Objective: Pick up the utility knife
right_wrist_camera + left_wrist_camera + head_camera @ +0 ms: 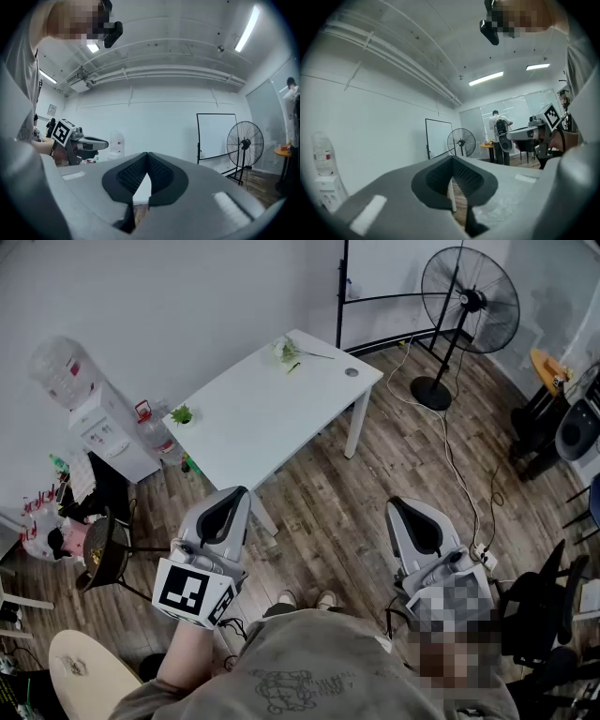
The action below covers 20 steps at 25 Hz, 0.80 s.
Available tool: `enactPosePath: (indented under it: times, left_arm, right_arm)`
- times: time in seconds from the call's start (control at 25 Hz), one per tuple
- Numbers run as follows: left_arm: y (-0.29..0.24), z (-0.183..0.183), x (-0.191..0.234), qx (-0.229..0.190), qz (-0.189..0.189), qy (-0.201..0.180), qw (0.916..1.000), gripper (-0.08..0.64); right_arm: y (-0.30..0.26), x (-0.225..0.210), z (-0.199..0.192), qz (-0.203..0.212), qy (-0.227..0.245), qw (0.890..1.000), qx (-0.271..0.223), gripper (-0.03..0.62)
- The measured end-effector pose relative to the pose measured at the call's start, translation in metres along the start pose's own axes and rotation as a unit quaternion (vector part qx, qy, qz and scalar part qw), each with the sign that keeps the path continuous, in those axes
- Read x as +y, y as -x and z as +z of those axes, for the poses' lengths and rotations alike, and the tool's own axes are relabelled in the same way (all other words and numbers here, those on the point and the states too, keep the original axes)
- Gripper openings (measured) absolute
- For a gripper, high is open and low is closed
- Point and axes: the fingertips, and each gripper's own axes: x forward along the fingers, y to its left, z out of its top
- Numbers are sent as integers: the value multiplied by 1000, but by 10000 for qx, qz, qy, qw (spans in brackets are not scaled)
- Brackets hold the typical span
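Observation:
No utility knife shows in any view. I hold both grippers at waist height over the wooden floor, short of the white table (272, 418). The left gripper (240, 493) is shut, its dark pads meeting at the tips with nothing between them; in its own view the left gripper (452, 160) points up across the room. The right gripper (397, 504) is also shut and empty, and in its own view the right gripper (147, 155) faces the far wall. On the table lie a small flower sprig (289, 352) and a small green plant (182, 414).
A standing fan (469, 301) and a trailing cable (450, 456) are at the right. Black chairs (539, 606) stand at the right edge. A water dispenser (103, 427), a dark stool (103, 554) and a round wooden top (80, 676) crowd the left. Another person (500, 126) stands far off.

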Motion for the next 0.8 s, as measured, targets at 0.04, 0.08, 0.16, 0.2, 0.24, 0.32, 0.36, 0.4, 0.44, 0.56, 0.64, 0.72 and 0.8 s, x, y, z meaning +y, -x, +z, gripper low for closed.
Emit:
enactPosePath:
  times: [0.04, 0.08, 0.16, 0.2, 0.24, 0.32, 0.36, 0.4, 0.44, 0.56, 0.64, 0.72, 0.8]
  left_arm:
    - [-1, -1, 0, 10, -4, -1, 10000, 0]
    - [-3, -1, -1, 21, -6, 0, 10000, 0]
    - [-4, -3, -1, 46, -1, 11, 10000, 0]
    - [-5, -4, -1, 59, 3, 21, 10000, 0]
    - [-6, -5, 0, 75, 8, 29, 10000, 0]
    - [-7, -6, -1, 112, 22, 14, 9999, 0]
    - [-8, -6, -2, 130, 39, -25, 9999, 0]
    - [-9, -5, -3, 147, 62, -86, 9998, 0]
    - [-11, -5, -5, 166, 78, -149, 9997, 0]
    - [-19, -7, -14, 217, 23, -178, 9996, 0]
    - [-25, -8, -20, 233, -40, -160, 9996, 0]
    - [-29, -7, -26, 238, -86, -166, 9995, 0]
    - [-31, -8, -31, 256, -109, -147, 9995, 0]
  right_arm:
    - [0, -1, -1, -3, -3, 10000, 6, 28]
    - [0, -1, -2, -3, -3, 10000, 14, 28]
    - [-1, -2, -4, 10, 15, 10000, 40, 28]
    - [-1, -2, -4, 14, 30, 10000, 51, 28]
    - [-1, -2, -5, 9, 40, 10000, 60, 28]
    - [-1, -5, -6, -20, 21, 10000, 58, 28]
    - [-1, -7, -6, -35, -2, 10000, 46, 28]
    - [0, -9, -6, -47, -23, 10000, 28, 28]
    - [2, -11, -7, -58, -34, 10000, 11, 28]
    - [7, -18, -9, -100, -20, 9999, 22, 28]
    - [10, -24, -10, -124, -25, 9999, 43, 28]
    - [14, -30, -9, -177, -72, 9998, -27, 29]
    - [20, -36, -6, -272, -161, 9993, -179, 37]
